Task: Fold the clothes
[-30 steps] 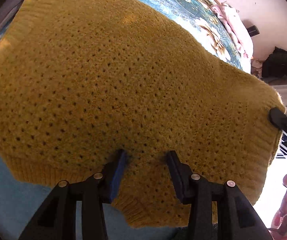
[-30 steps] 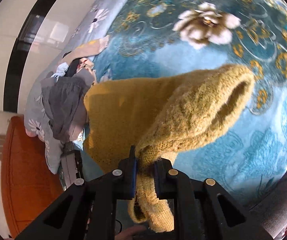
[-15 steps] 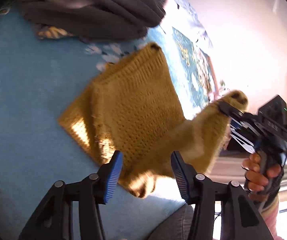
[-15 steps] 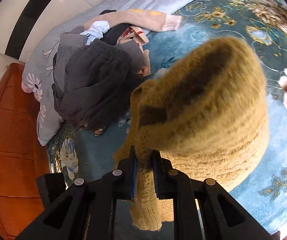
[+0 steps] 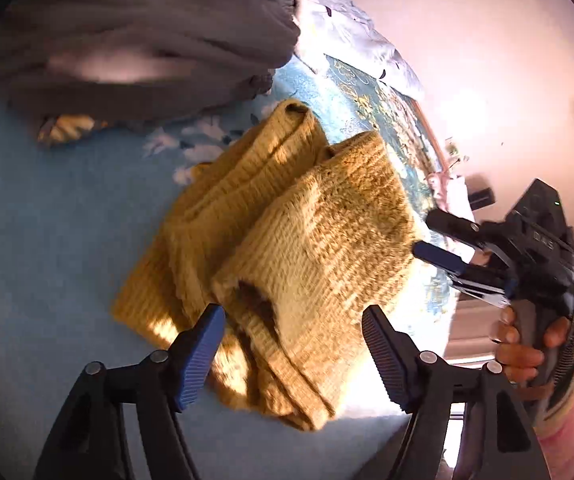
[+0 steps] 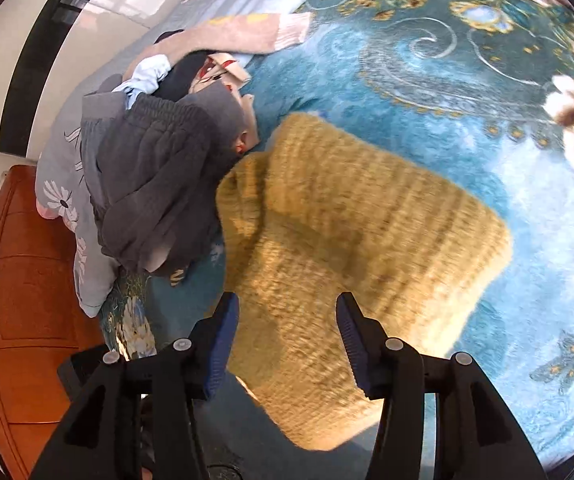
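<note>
In the left wrist view our left gripper (image 5: 293, 354) hangs agape above the folded mustard sweater (image 5: 287, 256) on the bed (image 5: 47, 264), and in the right wrist view our right gripper (image 6: 287, 336) gapes empty too, so a careless dip could snag and undo the fold.

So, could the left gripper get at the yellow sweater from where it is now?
Probably yes. The left gripper is open, and the folded yellow sweater lies directly ahead on the blue bedspread with nothing between. The right gripper sits off to the side.
</note>
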`<action>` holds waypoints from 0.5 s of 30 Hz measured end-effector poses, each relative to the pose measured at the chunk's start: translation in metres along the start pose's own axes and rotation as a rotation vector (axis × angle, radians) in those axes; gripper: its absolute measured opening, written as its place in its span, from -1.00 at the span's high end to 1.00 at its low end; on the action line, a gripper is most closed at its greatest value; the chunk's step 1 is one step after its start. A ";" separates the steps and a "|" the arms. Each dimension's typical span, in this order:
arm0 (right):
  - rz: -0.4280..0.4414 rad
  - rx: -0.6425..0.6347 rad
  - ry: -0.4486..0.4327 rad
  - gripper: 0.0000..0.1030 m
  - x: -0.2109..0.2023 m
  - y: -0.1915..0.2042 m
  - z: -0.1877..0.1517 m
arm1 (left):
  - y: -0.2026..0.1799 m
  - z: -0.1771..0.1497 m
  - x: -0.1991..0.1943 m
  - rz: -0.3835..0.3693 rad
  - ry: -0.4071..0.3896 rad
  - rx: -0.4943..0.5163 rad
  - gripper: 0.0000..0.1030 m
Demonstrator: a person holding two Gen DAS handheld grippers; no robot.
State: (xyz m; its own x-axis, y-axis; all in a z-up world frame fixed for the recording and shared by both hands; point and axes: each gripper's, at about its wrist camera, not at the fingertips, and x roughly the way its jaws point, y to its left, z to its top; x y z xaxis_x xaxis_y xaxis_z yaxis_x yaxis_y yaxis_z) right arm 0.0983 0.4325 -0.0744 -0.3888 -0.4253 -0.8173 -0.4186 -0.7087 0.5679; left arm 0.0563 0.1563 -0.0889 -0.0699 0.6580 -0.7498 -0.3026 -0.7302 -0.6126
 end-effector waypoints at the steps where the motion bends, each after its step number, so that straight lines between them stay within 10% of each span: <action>1: 0.003 0.021 -0.005 -0.01 -0.006 -0.012 -0.006 | -0.004 0.004 0.005 0.059 -0.007 0.034 -0.45; 8: 0.046 0.219 -0.037 -0.01 -0.027 -0.086 -0.060 | -0.006 0.021 0.051 0.007 0.082 0.067 -0.45; 15: 0.060 0.331 -0.041 -0.01 -0.034 -0.125 -0.081 | 0.021 0.018 0.054 -0.112 0.019 -0.205 -0.37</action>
State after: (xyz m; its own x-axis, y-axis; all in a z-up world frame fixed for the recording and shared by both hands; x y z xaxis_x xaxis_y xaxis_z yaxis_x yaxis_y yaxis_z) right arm 0.2297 0.4897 -0.1256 -0.4504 -0.4329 -0.7809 -0.6354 -0.4591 0.6209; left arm 0.0287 0.1798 -0.1374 -0.0280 0.7351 -0.6774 -0.1082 -0.6759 -0.7290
